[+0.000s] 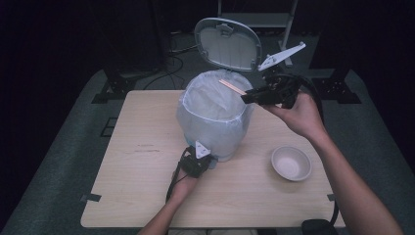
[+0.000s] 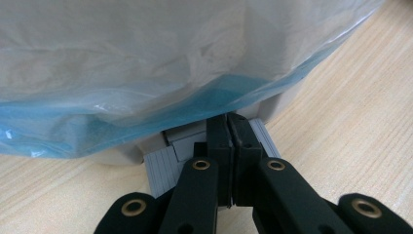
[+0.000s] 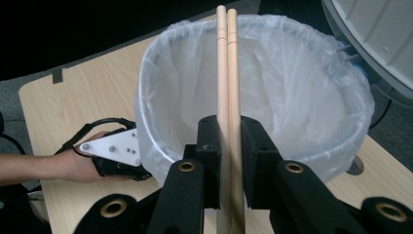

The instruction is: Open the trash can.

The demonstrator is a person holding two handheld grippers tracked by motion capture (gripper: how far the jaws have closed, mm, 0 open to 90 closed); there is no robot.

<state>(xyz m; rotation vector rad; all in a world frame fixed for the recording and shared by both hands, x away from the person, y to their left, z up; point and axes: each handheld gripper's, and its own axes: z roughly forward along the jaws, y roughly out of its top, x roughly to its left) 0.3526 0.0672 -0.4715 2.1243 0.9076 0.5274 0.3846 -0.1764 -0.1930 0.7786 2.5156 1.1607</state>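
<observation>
A small bin [image 1: 213,117] lined with a clear plastic bag [image 3: 302,87] stands mid-table, its grey lid [image 1: 229,44] tipped open at the back. My right gripper [image 1: 246,97] hovers at the bin's right rim, shut on a pair of wooden chopsticks [image 3: 227,63] that reach out over the open bag. The chopsticks [image 1: 232,86] lie nearly level above the opening. My left gripper [image 2: 229,124] is low at the bin's front base, jaws shut together, their tips resting on the grey ribbed pedal [image 2: 160,168]. In the right gripper view, the left gripper [image 3: 117,156] shows beside the bin.
A pale empty bowl [image 1: 291,163] sits on the wooden table [image 1: 137,161] to the right of the bin. Dark stands and cables crowd the floor behind the table. The table's left half is bare wood.
</observation>
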